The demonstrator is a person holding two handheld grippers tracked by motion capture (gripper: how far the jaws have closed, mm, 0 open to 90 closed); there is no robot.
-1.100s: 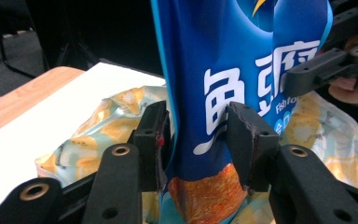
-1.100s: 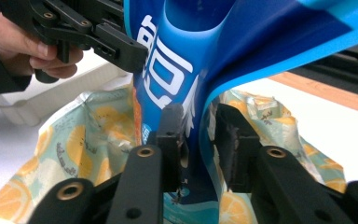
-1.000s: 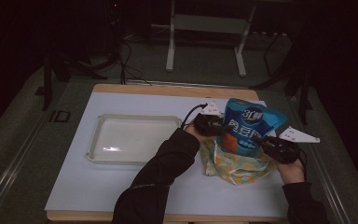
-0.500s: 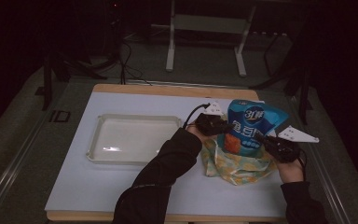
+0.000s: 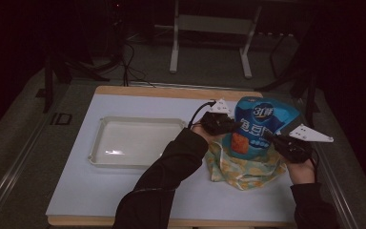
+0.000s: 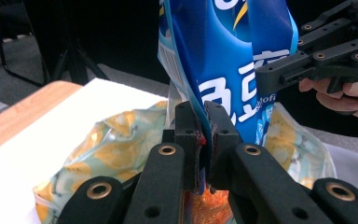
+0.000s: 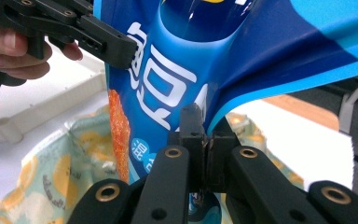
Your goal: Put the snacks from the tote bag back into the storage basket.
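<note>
Blue snack bag [image 5: 259, 125] stands upright in a yellow-patterned cloth bag [image 5: 245, 167]; left gripper [image 5: 219, 123] and right gripper [image 5: 286, 143] each pinch an edge of it; white tray [image 5: 138, 121] sits beside.

Tray [image 5: 138, 142] left of pouch [image 5: 257, 125], pouch in bag [image 5: 244, 167]

White table [image 5: 124, 191] w/ wood edge, empty tray [image 5: 138, 141] left, patterned cloth bag [image 5: 243, 169] right

The high view looks forward and down over the worktop [image 5: 124, 191] from the person's side. Each hand-held gripper view sits very close behind its own jaws, facing the blue bag [image 6: 228, 70] at 12 o'clock. All three views share that bag [image 5: 259, 126] [image 7: 205, 60].
</note>
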